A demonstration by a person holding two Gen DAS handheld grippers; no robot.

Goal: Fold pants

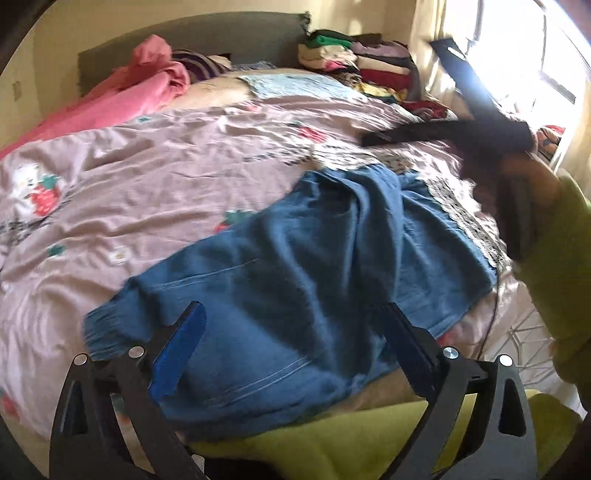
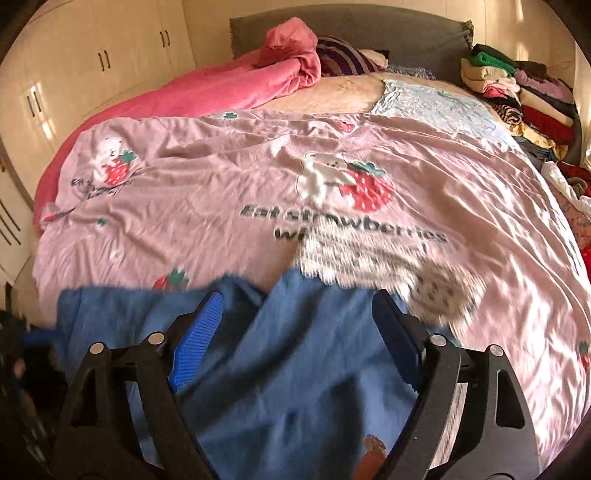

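Blue denim pants (image 1: 295, 240) lie crumpled on the near part of the bed, with a white and black patterned trim (image 1: 454, 206) along their far edge. My left gripper (image 1: 291, 314) hovers over the pants' near end, its jaws wide apart and nothing pinched. My right gripper (image 1: 402, 92) shows blurred at the upper right, held by a hand in a green sleeve (image 1: 569, 236), fingers spread. In the right wrist view the right gripper (image 2: 297, 299) stands open above the pants (image 2: 288, 369), close to the patterned trim (image 2: 369, 258). No pad touches the cloth.
A pink strawberry-print sheet (image 2: 221, 184) covers the bed. A pink blanket (image 2: 229, 85) lies at the far left, stacked folded clothes (image 2: 517, 88) at the far right by the grey headboard (image 2: 369, 26). Wardrobe doors (image 2: 92, 62) stand left; a bright window (image 1: 535, 55) is on the right.
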